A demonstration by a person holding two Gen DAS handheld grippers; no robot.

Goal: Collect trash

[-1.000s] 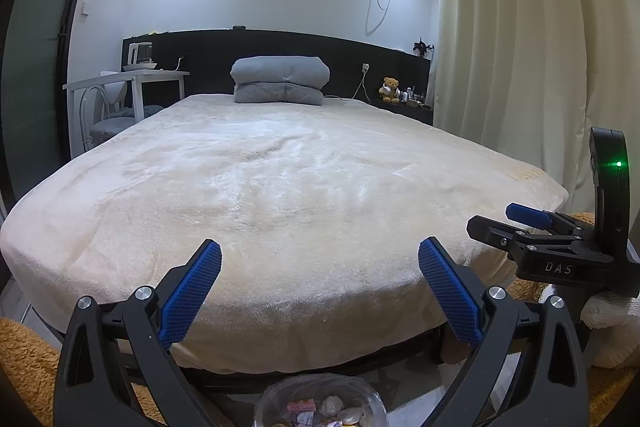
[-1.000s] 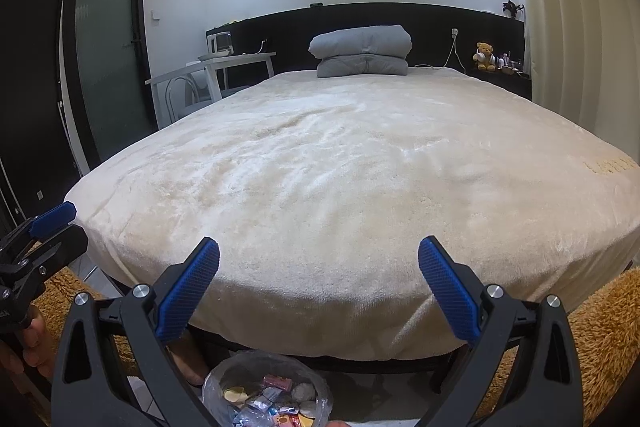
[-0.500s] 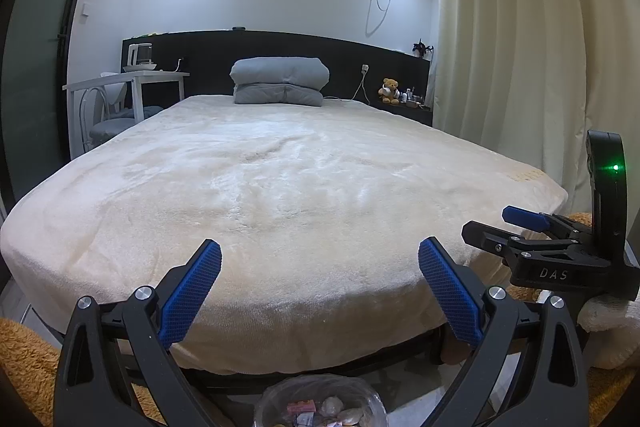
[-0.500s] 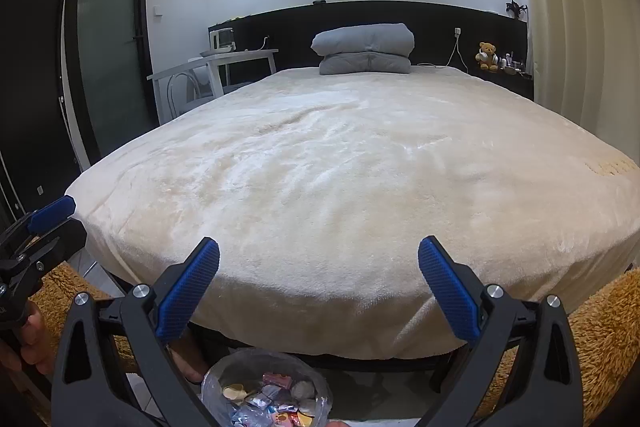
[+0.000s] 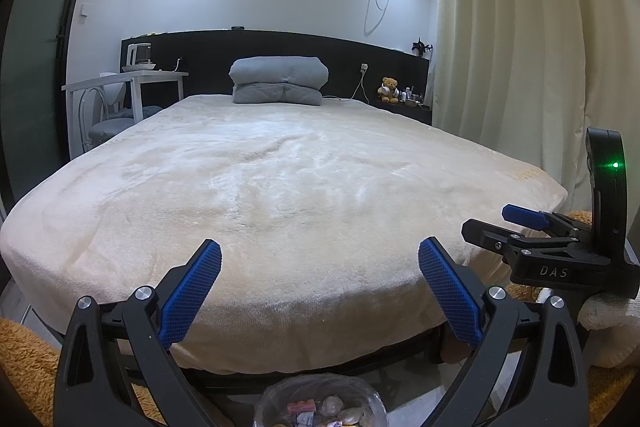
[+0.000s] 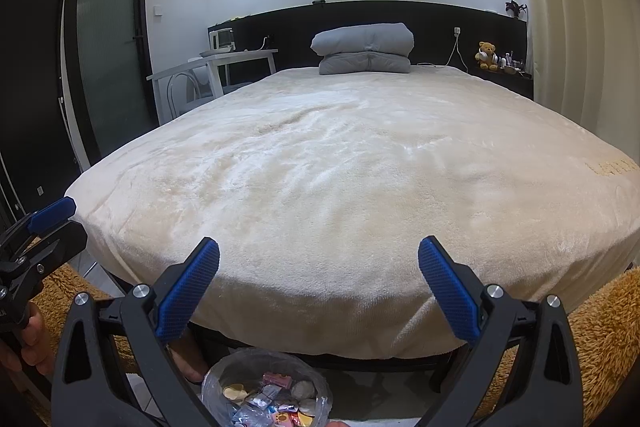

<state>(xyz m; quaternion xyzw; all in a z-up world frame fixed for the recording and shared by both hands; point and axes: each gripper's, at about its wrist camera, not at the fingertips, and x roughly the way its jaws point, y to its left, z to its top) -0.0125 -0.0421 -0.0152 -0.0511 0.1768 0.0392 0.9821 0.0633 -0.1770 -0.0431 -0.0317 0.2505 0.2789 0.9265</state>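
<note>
A clear-lined trash bin (image 6: 267, 391) holding several wrappers and crumpled bits sits on the floor at the foot of the bed; it also shows at the bottom of the left wrist view (image 5: 320, 405). My left gripper (image 5: 320, 291) is open and empty, held above the bin and facing the bed. My right gripper (image 6: 319, 287) is open and empty, also above the bin. Each gripper shows at the edge of the other's view. No trash shows on the bed.
A wide bed (image 5: 280, 187) with a cream plush blanket fills both views, with a folded grey duvet (image 5: 279, 81) at the head. A white desk and chair (image 6: 212, 71) stand at the left, curtains (image 5: 520, 47) at the right, brown rugs (image 6: 600, 327) on the floor.
The right gripper has sunk a little in the left wrist view. The left gripper has barely moved. Both stay open.
</note>
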